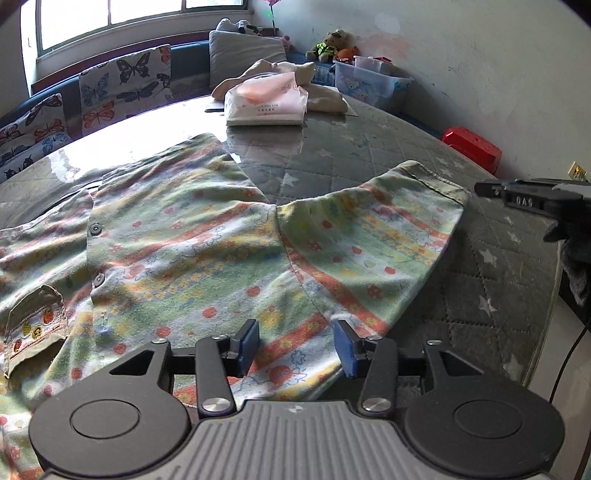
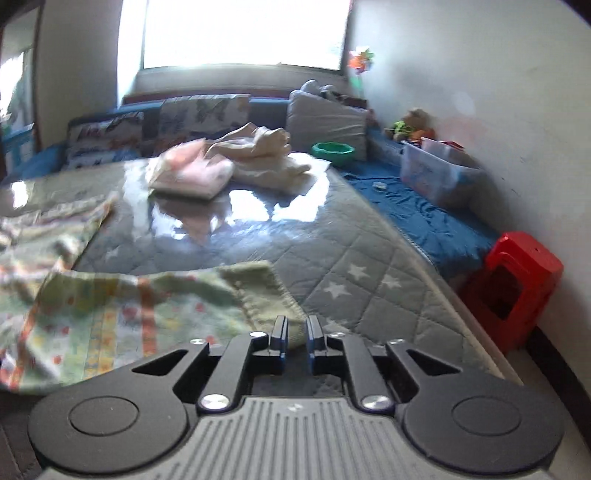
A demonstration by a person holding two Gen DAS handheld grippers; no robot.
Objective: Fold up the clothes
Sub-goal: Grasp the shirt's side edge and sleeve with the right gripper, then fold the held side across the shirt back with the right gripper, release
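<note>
one shirt [image 1: 207,251], two pillows [image 1: 129,81], one stool [image 1: 472,147]

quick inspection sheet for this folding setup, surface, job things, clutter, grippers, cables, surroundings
surface: grey star-quilted mattress under a glossy clear cover.
job's things: striped floral garment spread flat, one sleeve stretched out to the side.
clutter: tissue pack and crumpled cream cloth at the far end.
grippers: left gripper open, low over the garment's near edge; right gripper shut on the sleeve cuff.
cables: one dark cable off the mattress edge.
surroundings: red stool, clear storage bin, butterfly cushions, bright window.
</note>
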